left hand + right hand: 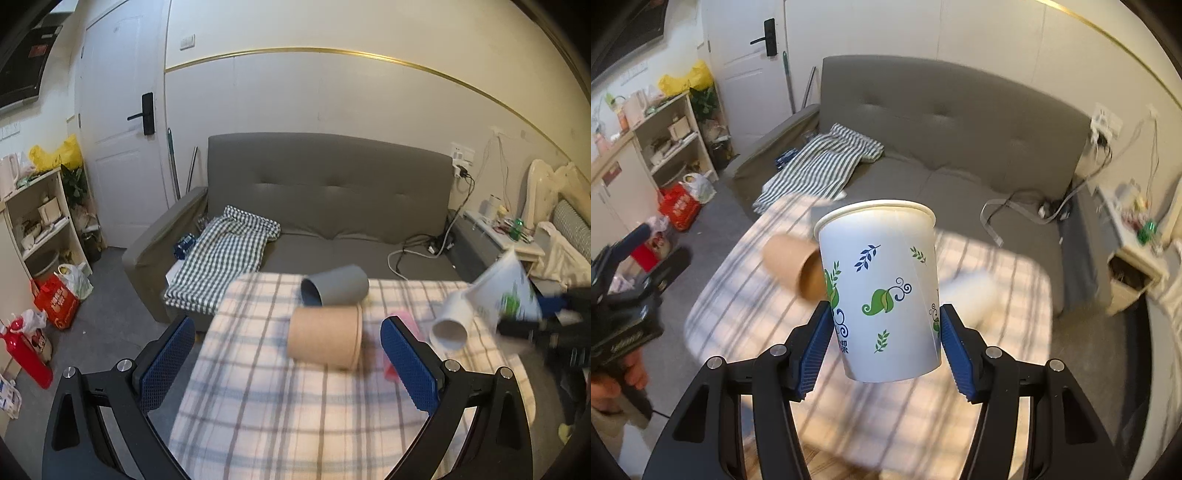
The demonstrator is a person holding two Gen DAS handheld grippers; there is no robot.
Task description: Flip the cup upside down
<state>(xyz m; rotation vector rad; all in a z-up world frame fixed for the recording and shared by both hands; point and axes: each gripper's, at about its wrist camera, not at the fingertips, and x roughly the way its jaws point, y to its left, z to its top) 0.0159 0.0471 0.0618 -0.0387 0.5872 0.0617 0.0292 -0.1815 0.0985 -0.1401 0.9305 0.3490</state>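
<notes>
Left wrist view: a checked-cloth surface (280, 398) before a grey sofa (328, 192) is shown, bearing a brown cup (325, 338), a grey cup (334, 291) and a white cup (452, 325), all lying on their sides. The left hand-held gripper (288, 363) is spread wide and holds nothing. Right wrist view: the printed paper cup (882, 291) is clamped near its base by the right hand-held gripper (884, 345), raised above the surface, mouth up, long axis near upright and slightly tilted. The carry step is judged underway; a half-turn of the wrist is called for next.
</notes>
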